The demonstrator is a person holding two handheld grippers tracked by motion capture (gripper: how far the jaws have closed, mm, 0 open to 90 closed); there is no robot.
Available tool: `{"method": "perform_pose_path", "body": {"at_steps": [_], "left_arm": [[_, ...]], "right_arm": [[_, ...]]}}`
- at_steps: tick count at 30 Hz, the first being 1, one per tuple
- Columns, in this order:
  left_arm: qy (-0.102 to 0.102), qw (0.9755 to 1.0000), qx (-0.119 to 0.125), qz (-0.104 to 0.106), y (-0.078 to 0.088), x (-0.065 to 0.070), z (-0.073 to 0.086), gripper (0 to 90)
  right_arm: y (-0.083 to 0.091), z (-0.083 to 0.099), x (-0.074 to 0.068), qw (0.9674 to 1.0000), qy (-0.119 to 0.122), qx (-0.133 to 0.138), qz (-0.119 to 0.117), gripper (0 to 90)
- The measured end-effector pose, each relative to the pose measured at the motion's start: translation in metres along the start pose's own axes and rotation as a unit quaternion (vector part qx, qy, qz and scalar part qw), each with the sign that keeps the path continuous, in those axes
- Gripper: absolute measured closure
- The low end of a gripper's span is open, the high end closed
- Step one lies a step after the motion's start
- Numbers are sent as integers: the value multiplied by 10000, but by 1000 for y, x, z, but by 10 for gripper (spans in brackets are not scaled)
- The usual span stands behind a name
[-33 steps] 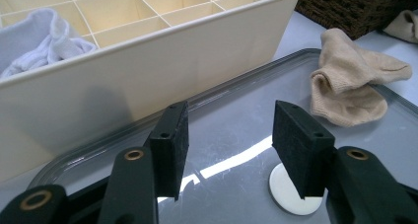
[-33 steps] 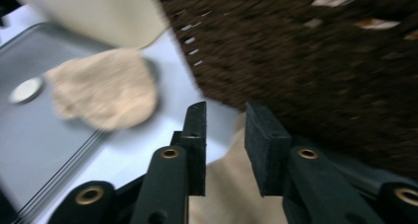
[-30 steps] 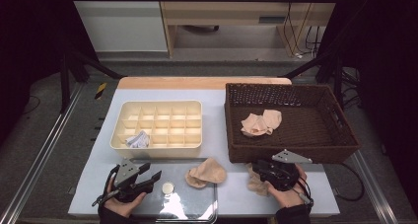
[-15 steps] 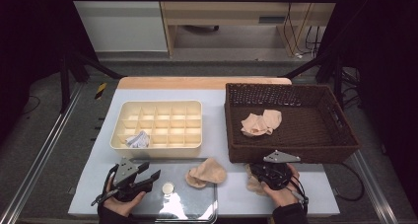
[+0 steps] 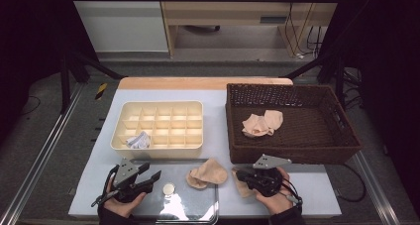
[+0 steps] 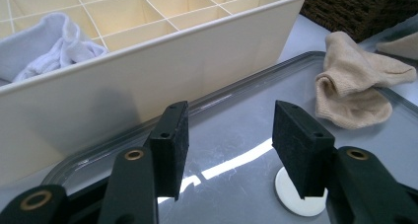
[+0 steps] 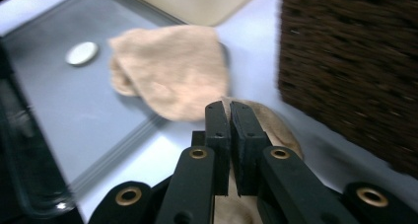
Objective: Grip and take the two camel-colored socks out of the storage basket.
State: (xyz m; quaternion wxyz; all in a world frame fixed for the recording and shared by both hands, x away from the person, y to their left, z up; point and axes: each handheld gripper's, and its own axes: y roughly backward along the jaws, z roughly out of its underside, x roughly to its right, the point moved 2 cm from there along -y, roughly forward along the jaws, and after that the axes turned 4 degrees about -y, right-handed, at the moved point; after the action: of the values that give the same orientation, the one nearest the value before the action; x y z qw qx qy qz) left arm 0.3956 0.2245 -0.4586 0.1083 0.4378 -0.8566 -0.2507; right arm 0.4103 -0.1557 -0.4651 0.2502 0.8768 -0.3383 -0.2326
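pinching shut, or nearly so, in the right tongs (image 7: 229, 110), jaws having just been closing, pads all but touching above a beige sock (image 7: 276, 130) lying flat under them on the surface (image 5: 307, 190); whether any cloth is caught between the pads cannot be told. sitting just in front of the wicker basket (image 5: 292, 150), close to its near wall. standing partly open in the left tongs (image 6: 229, 135), nothing between the jaws, hovering low over a clear tray (image 6: 236, 120) with a small white disc (image 6: 300, 199) under the right-hand jaw. resting on the tray's far corner, a second beige sock (image 5: 207, 173), crumpled, between the two tongs. lying inside the basket, another beige pair (image 5: 262, 123), bunched together. placed behind the tray, a cream divided box (image 5: 161, 128), holding a white sock (image 5: 138, 140) in a near compartment at its left end.
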Motion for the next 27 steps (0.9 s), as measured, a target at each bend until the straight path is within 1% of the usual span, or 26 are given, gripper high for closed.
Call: {"method": "perform_pose_path", "body": {"at_steps": [1, 2, 5, 6, 7, 10, 13, 17, 19, 21, 24, 27], "left_arm": [[-4, 10000, 1, 4, 0, 0, 0, 476], [-6, 10000, 2, 3, 0, 0, 0, 475], [-13, 10000, -7, -3, 0, 0, 0, 475], [-10, 10000, -5, -1, 0, 0, 0, 475], [-11, 10000, -7, -2, 0, 0, 0, 475], [21, 10000, -18, 7, -1, 0, 0, 473], [6, 10000, -36, 26, -1, 0, -1, 473], [8, 9999, 94, 45, 3, 1, -8, 479], [10, 9999, 149, 57, 6, 2, -11, 485], [37, 9997, 211, 72, 8, 3, -14, 490], [28, 9996, 270, 98, 11, 4, -17, 490], [-5, 9996, 276, 114, 11, 6, -23, 491]], "right_arm": [[-1, 0, -2, 10000, 8, -12, -66, 873], [-3, 0, -3, 9999, 40, -48, -78, 871], [-10, 3, -1, 9996, 128, -228, 106, 843], [-11, 4, 0, 9995, 152, -239, 148, 829], [-12, 4, 0, 9995, 115, -243, 150, 817], [-9, 2, -1, 9997, 99, -127, 158, 788], [-4, -2, -3, 9998, 104, 25, 180, 772], [-1, -10, -9, 9995, 168, 181, 175, 766], [-2, -13, -12, 9995, 191, 205, 168, 766], [-4, -14, -14, 9995, 210, 167, 183, 763], [-5, -11, -12, 9995, 170, 90, 238, 756], [-2, -11, -10, 9995, 118, 143, 257, 746]]}}
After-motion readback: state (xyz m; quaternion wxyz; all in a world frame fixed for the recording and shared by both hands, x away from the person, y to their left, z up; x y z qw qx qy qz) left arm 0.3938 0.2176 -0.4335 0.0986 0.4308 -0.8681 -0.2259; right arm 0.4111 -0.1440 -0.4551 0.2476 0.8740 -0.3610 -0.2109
